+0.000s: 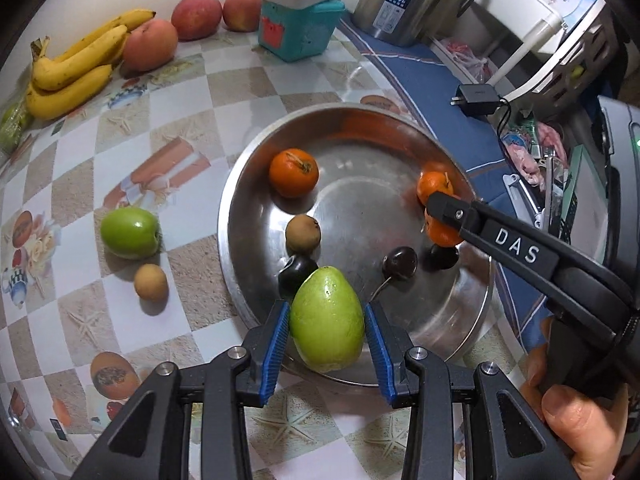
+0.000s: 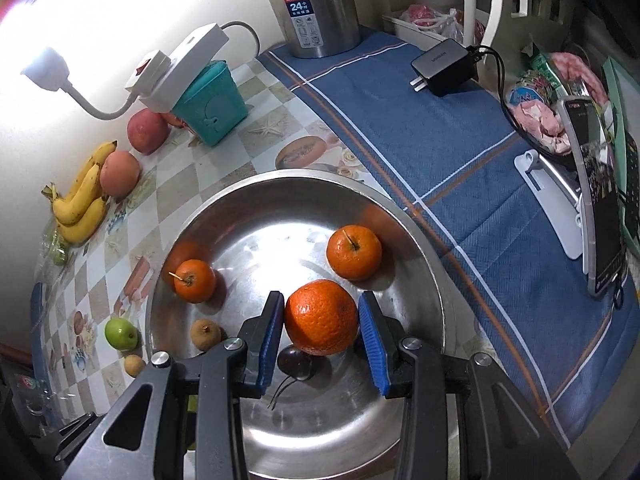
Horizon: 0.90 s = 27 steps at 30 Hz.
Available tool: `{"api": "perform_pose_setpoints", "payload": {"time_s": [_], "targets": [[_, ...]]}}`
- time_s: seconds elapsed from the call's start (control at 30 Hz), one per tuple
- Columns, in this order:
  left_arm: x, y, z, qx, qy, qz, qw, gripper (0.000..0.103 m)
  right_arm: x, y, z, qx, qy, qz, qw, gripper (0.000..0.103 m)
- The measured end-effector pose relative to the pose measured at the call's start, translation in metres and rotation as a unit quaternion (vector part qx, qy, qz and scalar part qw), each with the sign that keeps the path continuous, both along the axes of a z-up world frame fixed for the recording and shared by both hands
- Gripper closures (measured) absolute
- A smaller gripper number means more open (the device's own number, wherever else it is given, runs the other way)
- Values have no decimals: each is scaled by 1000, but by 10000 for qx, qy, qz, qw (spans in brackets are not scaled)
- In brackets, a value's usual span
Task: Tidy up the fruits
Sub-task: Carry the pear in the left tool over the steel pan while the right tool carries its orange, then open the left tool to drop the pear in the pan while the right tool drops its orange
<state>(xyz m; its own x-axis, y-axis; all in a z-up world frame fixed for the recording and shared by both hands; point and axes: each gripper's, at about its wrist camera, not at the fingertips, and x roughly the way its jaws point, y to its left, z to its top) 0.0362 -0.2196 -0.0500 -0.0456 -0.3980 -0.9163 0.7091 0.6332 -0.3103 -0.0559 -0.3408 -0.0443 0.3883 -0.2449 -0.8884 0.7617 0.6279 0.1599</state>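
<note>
In the left wrist view the left tool (image 1: 326,330) pinches a green fruit (image 1: 326,320) over the steel bowl (image 1: 460,316) rim, where it may tumble onto the counter (image 1: 180,120), while in the right wrist view the right tool (image 2: 320,326) pinches an orange (image 2: 321,317) above the bowl (image 2: 420,240), where dropping could bruise the cherry (image 2: 296,362).

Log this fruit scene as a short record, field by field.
left gripper: shut on green guava
right gripper: shut on large orange
steel basin: two small oranges, a kiwi, dark cherries
outside basin: green apple, longan, bananas, peaches
</note>
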Motion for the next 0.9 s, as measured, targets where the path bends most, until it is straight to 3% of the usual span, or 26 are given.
{"api": "perform_pose_setpoints", "payload": {"time_s": [0.37,0.9], "targets": [[-9,-8,-12,156,161,-96,9997,62,5,-1,-10,-164,118,87,9998,63],[-17,-17,-19,270,32,-141,9995,61,7,-3,-18,-246,195,124,9994,63]]}}
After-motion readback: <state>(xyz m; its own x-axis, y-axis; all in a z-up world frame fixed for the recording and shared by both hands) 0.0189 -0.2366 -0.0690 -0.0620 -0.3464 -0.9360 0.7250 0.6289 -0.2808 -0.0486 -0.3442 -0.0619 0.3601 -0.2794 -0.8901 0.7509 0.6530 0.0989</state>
